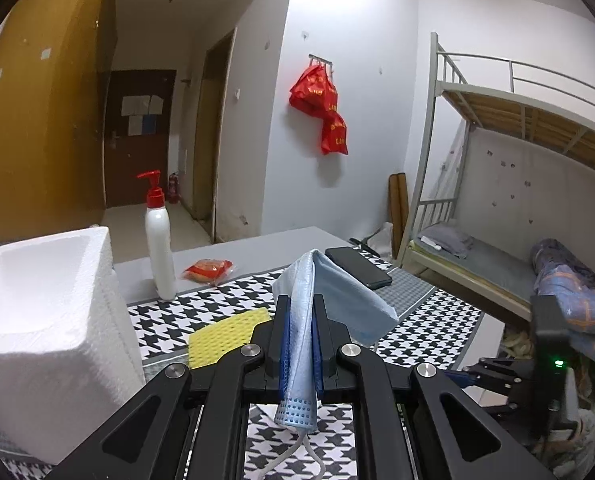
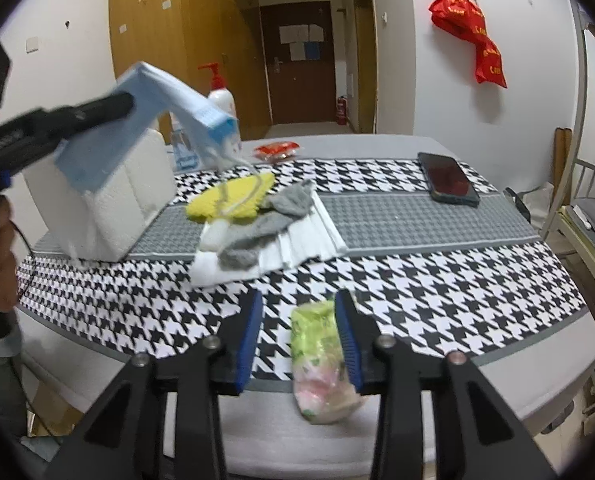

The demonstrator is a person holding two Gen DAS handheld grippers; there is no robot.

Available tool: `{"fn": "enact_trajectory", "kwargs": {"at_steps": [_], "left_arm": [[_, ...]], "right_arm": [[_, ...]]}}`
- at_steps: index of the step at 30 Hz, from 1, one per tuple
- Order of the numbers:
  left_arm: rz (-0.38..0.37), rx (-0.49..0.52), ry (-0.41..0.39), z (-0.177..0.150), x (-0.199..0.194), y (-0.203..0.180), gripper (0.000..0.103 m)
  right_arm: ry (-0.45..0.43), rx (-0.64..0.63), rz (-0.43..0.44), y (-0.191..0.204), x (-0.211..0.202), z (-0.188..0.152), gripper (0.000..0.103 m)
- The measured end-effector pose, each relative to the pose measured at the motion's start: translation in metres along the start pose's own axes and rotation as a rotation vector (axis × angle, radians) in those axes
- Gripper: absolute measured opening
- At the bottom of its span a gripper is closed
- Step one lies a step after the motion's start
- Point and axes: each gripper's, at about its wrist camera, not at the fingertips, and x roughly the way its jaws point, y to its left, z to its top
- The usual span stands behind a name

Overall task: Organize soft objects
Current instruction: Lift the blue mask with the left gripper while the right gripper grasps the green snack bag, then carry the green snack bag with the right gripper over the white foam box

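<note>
Fingers of the left gripper (image 1: 300, 320) pinch a blue face mask (image 1: 337, 292) above the table, its ear loop dangling, with the white foam box (image 1: 45, 316) just to the left; the sensible finish appears to be to carry the mask over the box's open top, lower until the trailing loop is inside, then let go, so nothing drapes over the rim. The right gripper (image 2: 300, 336) stands spread, holding nothing, with a green-and-pink soft packet (image 2: 321, 360) lying between its fingers at the table's near edge, likely the next pick. Beyond it on the houndstooth table runner (image 2: 477, 276) sit a white pleated cloth (image 2: 297, 244) with a grey sock (image 2: 265, 224) on top, a yellow sponge cloth (image 2: 237, 198) touching them, then a phone (image 2: 449, 179), a small red snack packet (image 2: 277, 149) and a white pump bottle (image 1: 159, 240) with a red top. Farther back, red bags (image 1: 321, 104) hang on the white wall, a metal bunk bed (image 1: 517, 184) stands to the right, and a dark door (image 2: 297, 64) closes the corridor.
</note>
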Motion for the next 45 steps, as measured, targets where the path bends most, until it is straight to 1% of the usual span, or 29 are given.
{"fn": "enact_trajectory", "kwargs": {"at_steps": [3,4,6,13,17,18,19,21,22,25,35,45], "left_arm": [[0.004,0.0,-0.015,-0.001,-0.008,-0.001,0.01],[0.004,-0.002,-0.018,-0.002,-0.011,-0.002,0.01],[0.009,0.004,-0.021,-0.003,-0.014,-0.004,0.01],[0.027,0.006,-0.034,-0.006,-0.026,-0.003,0.01],[0.038,-0.01,-0.054,-0.007,-0.038,0.002,0.01],[0.042,-0.014,-0.057,-0.007,-0.04,0.003,0.01],[0.046,-0.015,-0.059,-0.008,-0.042,0.002,0.01],[0.06,-0.016,-0.062,-0.01,-0.045,0.003,0.01],[0.065,-0.021,-0.064,-0.011,-0.047,0.004,0.01],[0.074,-0.034,-0.067,-0.012,-0.053,0.007,0.01],[0.123,-0.046,-0.09,-0.012,-0.074,0.013,0.01],[0.166,-0.065,-0.098,-0.016,-0.093,0.019,0.01]], "right_arm": [[0.024,0.008,-0.011,-0.006,0.008,-0.004,0.043],[0.037,0.007,-0.021,-0.008,0.012,-0.006,0.049],[0.042,0.009,-0.037,-0.01,0.015,-0.008,0.058],[0.077,0.004,-0.033,-0.015,0.026,-0.016,0.058],[0.089,0.005,-0.02,-0.016,0.027,-0.021,0.058],[0.09,0.006,-0.015,-0.016,0.027,-0.022,0.056],[0.087,0.002,-0.016,-0.016,0.026,-0.022,0.048],[0.088,0.006,-0.013,-0.017,0.025,-0.023,0.043],[0.085,0.01,-0.013,-0.018,0.025,-0.023,0.038],[0.075,0.011,-0.005,-0.017,0.021,-0.021,0.035],[0.013,-0.013,0.023,-0.003,0.004,-0.007,0.035],[-0.042,-0.033,0.085,0.014,-0.012,0.009,0.035]]}}
